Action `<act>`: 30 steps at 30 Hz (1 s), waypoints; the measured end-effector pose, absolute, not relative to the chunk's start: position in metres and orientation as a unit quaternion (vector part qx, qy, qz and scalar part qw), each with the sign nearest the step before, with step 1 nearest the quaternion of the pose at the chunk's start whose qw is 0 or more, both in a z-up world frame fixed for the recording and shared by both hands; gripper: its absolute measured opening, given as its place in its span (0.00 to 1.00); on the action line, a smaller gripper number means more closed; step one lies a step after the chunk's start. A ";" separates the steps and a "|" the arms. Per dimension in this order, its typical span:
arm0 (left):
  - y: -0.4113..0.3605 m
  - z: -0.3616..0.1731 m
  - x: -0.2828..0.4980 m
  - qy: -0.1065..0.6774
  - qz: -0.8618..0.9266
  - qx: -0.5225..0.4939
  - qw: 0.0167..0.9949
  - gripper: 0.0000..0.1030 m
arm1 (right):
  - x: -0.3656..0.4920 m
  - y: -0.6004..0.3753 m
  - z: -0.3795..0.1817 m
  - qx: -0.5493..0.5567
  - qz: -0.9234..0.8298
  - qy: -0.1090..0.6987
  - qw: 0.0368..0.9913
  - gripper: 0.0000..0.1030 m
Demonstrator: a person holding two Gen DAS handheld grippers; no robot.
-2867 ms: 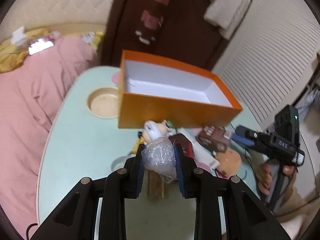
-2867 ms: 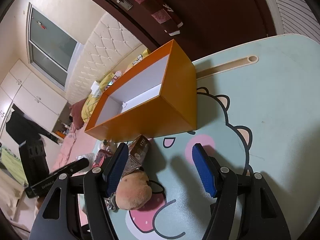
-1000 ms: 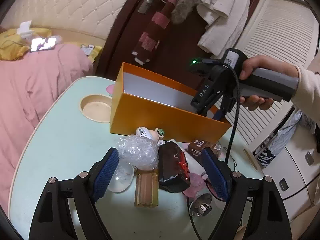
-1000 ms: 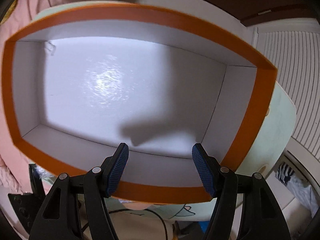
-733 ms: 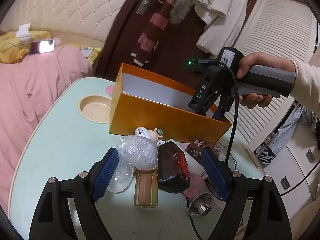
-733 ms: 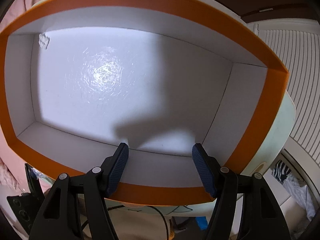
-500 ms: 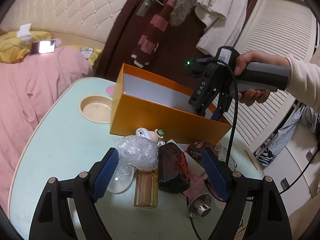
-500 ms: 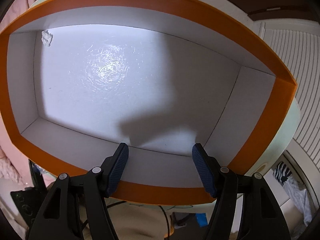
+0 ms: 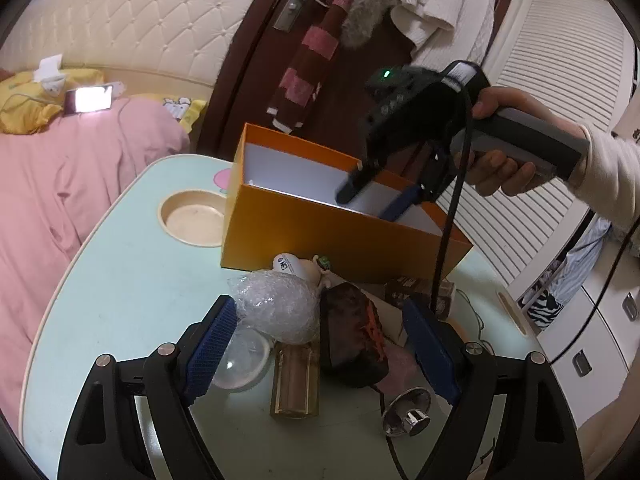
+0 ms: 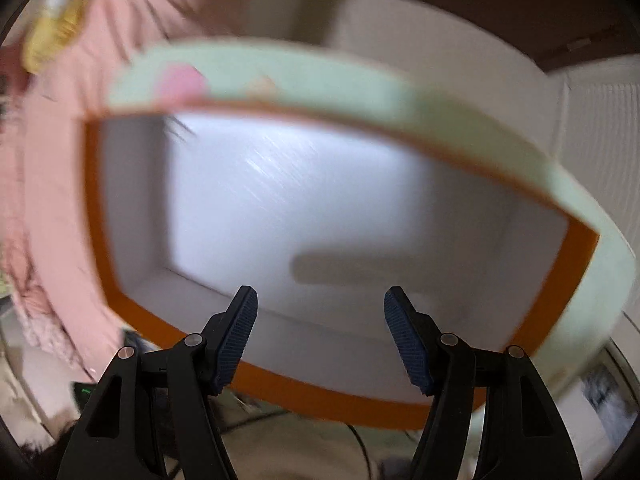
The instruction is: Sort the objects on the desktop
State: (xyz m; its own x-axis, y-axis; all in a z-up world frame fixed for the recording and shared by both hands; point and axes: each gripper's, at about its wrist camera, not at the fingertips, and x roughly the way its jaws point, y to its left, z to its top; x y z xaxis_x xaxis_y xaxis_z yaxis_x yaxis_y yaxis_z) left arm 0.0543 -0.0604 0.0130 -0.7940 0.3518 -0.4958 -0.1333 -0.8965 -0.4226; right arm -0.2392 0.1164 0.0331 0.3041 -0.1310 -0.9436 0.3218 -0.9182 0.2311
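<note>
An orange box [image 9: 320,236] with a white inside stands on the pale green table [image 9: 120,300]. My right gripper [image 9: 376,200] is open and empty, its fingers dipped into the box's right end; its own view looks down into the box [image 10: 320,216], which is bare. My left gripper [image 9: 320,344] is open and empty, low over a pile in front of the box: a bubble-wrap ball [image 9: 276,304], an amber bottle [image 9: 296,376], a dark pouch [image 9: 352,332], a clear lid [image 9: 240,360] and a white figurine [image 9: 292,266].
A round cup recess [image 9: 192,218] lies left of the box. A brown carton [image 9: 416,296] and a metal knob [image 9: 408,412] lie at the right. A black cable [image 9: 444,248] hangs from the right gripper. A pink bed [image 9: 60,184] lies to the left.
The left gripper let go of the bubble-wrap ball and opened earlier. The right gripper moved from the table to over the box and has now tilted and shifted; its view is blurred.
</note>
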 end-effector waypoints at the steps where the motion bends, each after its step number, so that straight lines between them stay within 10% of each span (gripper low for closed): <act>1: -0.061 0.013 0.055 -0.187 0.928 -0.294 0.130 0.82 | -0.240 0.116 0.038 0.775 -0.597 0.048 0.203 0.65; 30: -0.088 0.011 0.063 -0.259 0.926 -0.265 0.072 0.82 | -0.227 0.134 0.058 0.759 -0.598 0.010 0.258 0.65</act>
State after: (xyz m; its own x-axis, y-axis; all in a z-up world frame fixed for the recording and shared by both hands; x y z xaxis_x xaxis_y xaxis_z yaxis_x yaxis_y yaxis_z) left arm 0.0634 -0.0882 0.0109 -0.8489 0.2711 -0.4536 0.0034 -0.8556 -0.5177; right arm -0.2270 0.1341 0.0577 0.2841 -0.2937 -0.9127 0.3241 -0.8665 0.3797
